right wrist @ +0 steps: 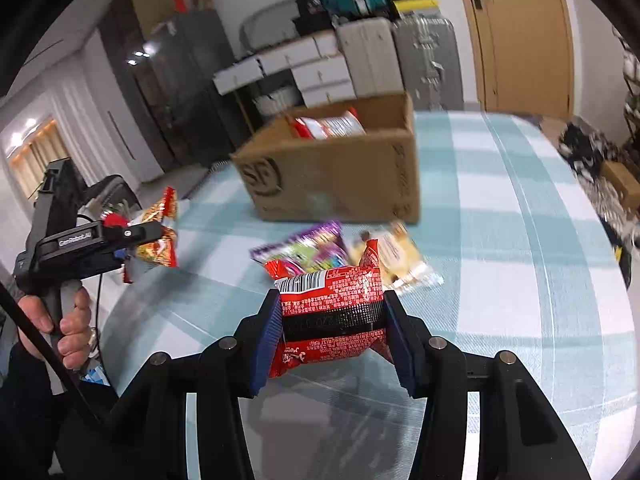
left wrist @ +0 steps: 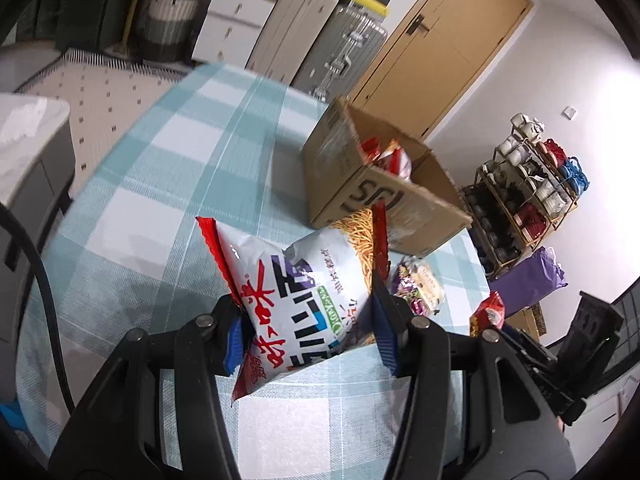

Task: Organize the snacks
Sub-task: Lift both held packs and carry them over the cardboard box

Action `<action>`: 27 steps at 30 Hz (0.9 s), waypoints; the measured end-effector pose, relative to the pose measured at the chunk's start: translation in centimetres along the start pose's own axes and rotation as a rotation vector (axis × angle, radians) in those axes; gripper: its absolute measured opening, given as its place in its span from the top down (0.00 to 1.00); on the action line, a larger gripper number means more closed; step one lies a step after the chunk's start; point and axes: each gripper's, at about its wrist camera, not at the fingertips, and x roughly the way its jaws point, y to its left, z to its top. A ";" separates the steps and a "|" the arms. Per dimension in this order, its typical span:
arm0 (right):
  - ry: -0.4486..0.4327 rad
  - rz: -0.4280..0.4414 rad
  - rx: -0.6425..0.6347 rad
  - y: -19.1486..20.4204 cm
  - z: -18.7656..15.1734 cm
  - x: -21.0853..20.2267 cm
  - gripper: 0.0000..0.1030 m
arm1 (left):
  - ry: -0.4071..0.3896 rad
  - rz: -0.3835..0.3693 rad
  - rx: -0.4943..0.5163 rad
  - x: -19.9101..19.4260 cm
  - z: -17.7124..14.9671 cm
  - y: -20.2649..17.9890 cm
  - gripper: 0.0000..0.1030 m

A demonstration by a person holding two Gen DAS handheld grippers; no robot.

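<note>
My left gripper [left wrist: 308,312] is shut on a white noodle-snack bag [left wrist: 296,280] with red sealed edges, held above the checked tablecloth [left wrist: 160,184]. My right gripper [right wrist: 332,320] is shut on a red snack packet [right wrist: 332,304], its blue pads pressing both ends. Further back stands an open cardboard box [right wrist: 332,176] with red and white snack bags [right wrist: 330,124] inside; the left wrist view shows the box [left wrist: 344,184] up and to the right. Between the grippers and the box, a purple packet [right wrist: 308,248] and a pale yellow packet [right wrist: 400,256] lie on the cloth.
A hand [right wrist: 72,320] holds the left gripper [right wrist: 136,240] at the table's left edge. Beyond the table are suitcases [right wrist: 424,56], white drawers [right wrist: 320,76] and a wooden door [right wrist: 520,32]. A rack of cups and yarn [left wrist: 528,184] stands on the floor right of the table.
</note>
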 end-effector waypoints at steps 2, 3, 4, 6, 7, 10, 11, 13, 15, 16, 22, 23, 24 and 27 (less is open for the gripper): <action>-0.044 0.013 -0.013 0.8 0.2 -0.9 0.51 | -0.019 0.002 0.028 -0.9 -0.4 -1.0 0.53; -0.057 0.015 -0.023 1.1 0.3 -1.1 0.51 | -0.025 0.005 0.047 -1.3 -0.7 -1.4 0.53; -0.074 0.012 -0.039 1.6 0.4 -1.4 0.51 | -0.036 0.016 0.074 -1.8 -1.1 -2.1 0.53; -0.095 0.017 -0.055 2.1 0.6 -1.7 0.51 | -0.050 0.022 0.112 -2.4 -1.6 -3.2 0.53; -0.105 0.027 -0.056 2.4 0.7 -1.9 0.51 | -0.051 0.022 0.130 -2.6 -1.8 -3.7 0.53; -0.131 0.044 -0.056 2.8 0.9 -2.7 0.51 | -0.052 0.039 0.175 -2.7 -2.5 -5.0 0.53; -0.141 0.048 -0.054 2.8 1.0 -3.0 0.51 | -0.055 0.051 0.192 -2.7 -2.6 -5.4 0.53; -0.167 0.059 -0.048 2.8 1.2 -3.8 0.51 | -0.056 0.067 0.215 -2.7 -2.9 -6.1 0.53; -0.189 0.070 -0.036 2.7 1.5 -4.6 0.51 | -0.052 0.075 0.220 -2.6 -3.0 -6.5 0.53; -0.192 0.075 -0.028 2.7 1.7 -4.8 0.51 | -0.048 0.082 0.223 -2.6 -3.0 -6.8 0.53; -0.223 0.097 -0.020 2.6 3.0 -6.4 0.51 | -0.079 0.114 0.245 -3.2 -1.4 -7.8 0.53; -0.228 0.100 -0.022 2.6 3.4 -6.8 0.51 | -0.086 0.120 0.244 -3.5 -1.1 -7.9 0.53; -0.235 0.098 -0.025 2.7 3.8 -7.2 0.51 | -0.088 0.121 0.243 -3.7 -0.7 -7.9 0.53; -0.270 0.114 -0.031 2.8 5.7 -8.9 0.51 | -0.087 0.127 0.253 -4.4 0.8 -8.2 0.53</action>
